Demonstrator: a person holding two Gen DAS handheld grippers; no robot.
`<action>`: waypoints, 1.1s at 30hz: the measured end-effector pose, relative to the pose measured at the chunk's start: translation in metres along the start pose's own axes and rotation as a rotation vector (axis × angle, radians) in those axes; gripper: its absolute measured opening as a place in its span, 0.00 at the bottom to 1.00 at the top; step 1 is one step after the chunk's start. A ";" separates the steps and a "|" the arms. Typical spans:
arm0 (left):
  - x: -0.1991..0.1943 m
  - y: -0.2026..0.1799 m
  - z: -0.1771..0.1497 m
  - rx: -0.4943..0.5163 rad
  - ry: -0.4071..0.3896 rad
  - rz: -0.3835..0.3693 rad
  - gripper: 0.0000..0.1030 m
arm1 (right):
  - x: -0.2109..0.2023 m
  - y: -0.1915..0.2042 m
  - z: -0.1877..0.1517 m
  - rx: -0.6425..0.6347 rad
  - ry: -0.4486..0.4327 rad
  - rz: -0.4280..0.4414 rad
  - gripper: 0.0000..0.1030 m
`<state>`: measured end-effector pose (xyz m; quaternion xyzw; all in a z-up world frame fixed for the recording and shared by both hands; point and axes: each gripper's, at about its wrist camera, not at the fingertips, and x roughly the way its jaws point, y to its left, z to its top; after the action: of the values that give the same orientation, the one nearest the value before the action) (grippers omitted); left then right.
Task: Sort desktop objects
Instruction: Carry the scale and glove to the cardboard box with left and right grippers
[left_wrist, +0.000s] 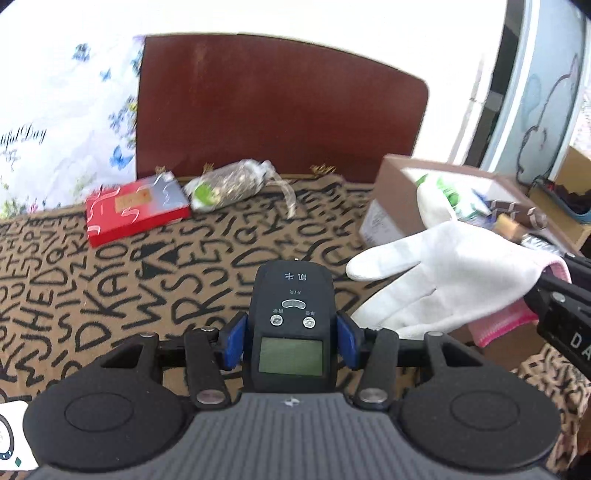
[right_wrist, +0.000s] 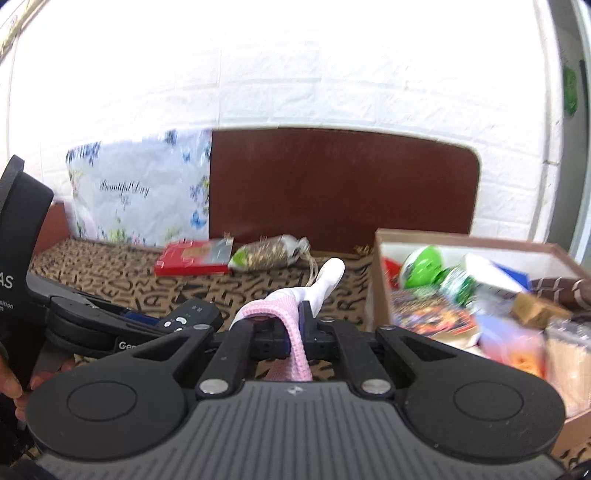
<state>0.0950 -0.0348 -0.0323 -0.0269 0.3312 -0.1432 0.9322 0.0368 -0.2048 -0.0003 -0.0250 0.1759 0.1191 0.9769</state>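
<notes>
Tablecloth with black letters on tan, white wall and brown board behind; both tongs loaded.

Left gripper (left_wrist: 291, 332) holds a dark handheld device (left_wrist: 291, 325) with a grey screen and round buttons, blue pads pressing its two sides. Right gripper (right_wrist: 293, 332) is pinched tight on the pink cuff of a white glove (right_wrist: 321, 288); the glove's fingers stick out ahead toward 12 o'clock. In the left wrist view the glove sits at 3 o'clock of the device, apart from it. Cardboard box (right_wrist: 376, 280) at 2 o'clock in the right wrist view, crowded: green-and-white packets, a blue-and-white carton, a colourful round pack, brown striped item; labels too blurred to read. Red flat box (left_wrist: 135, 212) and clear bag of brownish bits (left_wrist: 229, 184) lie touching at 11 o'clock by the board. Floral bag (right_wrist: 140, 192) stands at the far left. Nothing lies between glove and cardboard box.
</notes>
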 end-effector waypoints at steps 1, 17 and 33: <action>-0.004 -0.004 0.002 0.006 -0.010 -0.008 0.51 | -0.006 -0.003 0.002 0.003 -0.014 -0.007 0.01; -0.036 -0.097 0.048 0.117 -0.116 -0.168 0.51 | -0.073 -0.078 0.015 0.076 -0.157 -0.199 0.01; 0.001 -0.201 0.059 0.176 -0.085 -0.282 0.51 | -0.090 -0.184 -0.018 0.200 -0.148 -0.404 0.01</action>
<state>0.0826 -0.2305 0.0428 0.0027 0.2705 -0.2998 0.9149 -0.0066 -0.4046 0.0157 0.0459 0.1059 -0.0954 0.9887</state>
